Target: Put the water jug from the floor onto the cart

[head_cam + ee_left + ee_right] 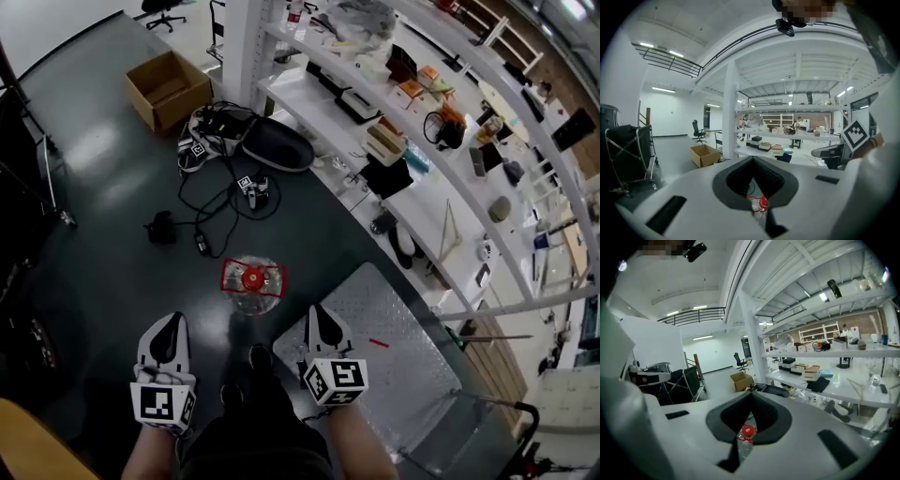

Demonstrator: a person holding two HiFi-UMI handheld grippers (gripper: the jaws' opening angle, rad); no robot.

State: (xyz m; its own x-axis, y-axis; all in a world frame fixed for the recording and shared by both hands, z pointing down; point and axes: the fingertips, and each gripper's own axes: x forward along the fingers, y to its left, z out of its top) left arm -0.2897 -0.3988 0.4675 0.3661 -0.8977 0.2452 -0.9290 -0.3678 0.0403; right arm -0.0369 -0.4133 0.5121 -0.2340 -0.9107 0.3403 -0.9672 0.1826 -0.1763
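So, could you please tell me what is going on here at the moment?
A person stands over a water jug with a red cap, holding a two-jaw gripper in each hand. The left gripper and the right gripper are both shut and empty, and they point toward the jug from either side without touching it. The jug stands upright on the dark floor, not yet lifted. The cart, with its metal deck, waits just to the person's right.

Dark floor [103, 225] — water jug [253, 280], cardboard box [169, 89], cables [217, 122].
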